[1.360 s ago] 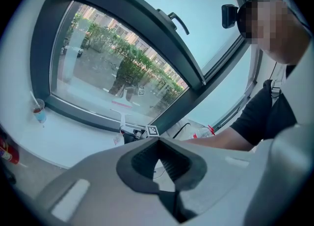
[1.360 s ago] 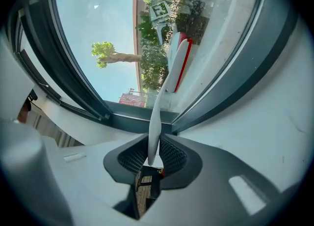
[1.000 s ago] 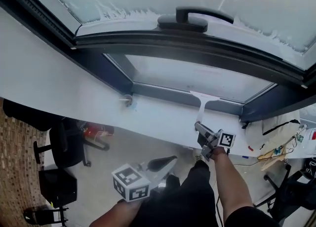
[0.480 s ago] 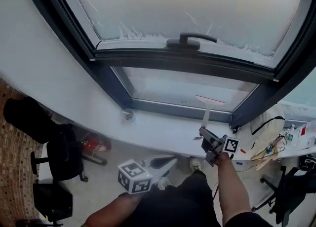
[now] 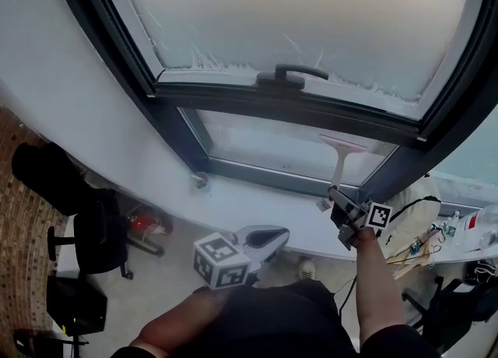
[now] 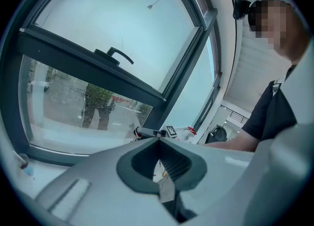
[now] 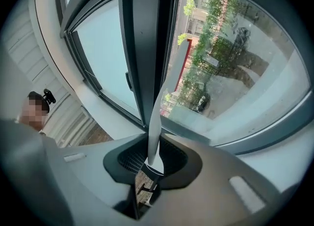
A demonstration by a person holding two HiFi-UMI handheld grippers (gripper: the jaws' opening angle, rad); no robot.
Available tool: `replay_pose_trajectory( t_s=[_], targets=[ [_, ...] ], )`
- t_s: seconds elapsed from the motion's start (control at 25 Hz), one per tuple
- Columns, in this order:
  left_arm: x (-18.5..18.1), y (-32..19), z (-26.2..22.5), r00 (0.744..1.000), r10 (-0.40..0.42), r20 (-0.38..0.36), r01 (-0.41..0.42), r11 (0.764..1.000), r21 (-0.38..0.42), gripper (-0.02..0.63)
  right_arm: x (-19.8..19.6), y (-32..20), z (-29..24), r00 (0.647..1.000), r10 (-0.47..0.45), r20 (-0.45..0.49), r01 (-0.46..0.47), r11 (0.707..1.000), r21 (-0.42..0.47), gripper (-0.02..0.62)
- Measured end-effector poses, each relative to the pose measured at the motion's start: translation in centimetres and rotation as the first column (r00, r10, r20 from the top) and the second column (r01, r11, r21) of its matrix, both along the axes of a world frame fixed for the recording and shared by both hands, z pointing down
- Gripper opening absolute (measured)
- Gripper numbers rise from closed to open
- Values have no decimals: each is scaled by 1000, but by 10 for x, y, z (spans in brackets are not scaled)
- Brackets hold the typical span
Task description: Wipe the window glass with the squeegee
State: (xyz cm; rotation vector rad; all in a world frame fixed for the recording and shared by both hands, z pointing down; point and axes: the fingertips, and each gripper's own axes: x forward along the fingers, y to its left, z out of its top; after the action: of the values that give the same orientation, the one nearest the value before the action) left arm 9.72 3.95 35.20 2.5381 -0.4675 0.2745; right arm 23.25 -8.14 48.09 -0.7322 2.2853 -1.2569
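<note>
The white squeegee (image 5: 340,154) stands upright with its blade against the lower window pane (image 5: 264,143), near the pane's right end. My right gripper (image 5: 342,207) is shut on the bottom of its handle, just above the white sill (image 5: 241,199). In the right gripper view the handle (image 7: 152,131) rises from between the jaws, and the red-edged blade (image 7: 183,68) lies on the glass (image 7: 240,68). My left gripper (image 5: 263,236) hangs lower, off the sill, shut with nothing in it. The left gripper view shows its jaws (image 6: 159,146) closed together.
The frosted upper pane (image 5: 296,14) carries a dark handle (image 5: 289,76) on its frame. A small fitting (image 5: 201,180) sits on the sill at the left. Black office chairs (image 5: 97,232) stand on the floor below left. A table with cables (image 5: 424,243) stands at the right.
My right gripper has lifted the squeegee from the sill up onto the lower pane and shifted right. The left gripper moved slightly up and right. The head view tilted upward.
</note>
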Motion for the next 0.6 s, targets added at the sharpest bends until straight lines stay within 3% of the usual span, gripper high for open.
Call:
replay_pose_trajectory(
  t_s=[0.24,0.6],
  targets=[
    [39,-9,-2,1000,3,12,-3,1000,-5,0,33,-21,-13,999,-45,1,45,999,10,91],
    [57,-23,-3,998,-58,14,57,998,5,0,43,-30,-17,997,-80,15,80,996,39,91]
  ],
)
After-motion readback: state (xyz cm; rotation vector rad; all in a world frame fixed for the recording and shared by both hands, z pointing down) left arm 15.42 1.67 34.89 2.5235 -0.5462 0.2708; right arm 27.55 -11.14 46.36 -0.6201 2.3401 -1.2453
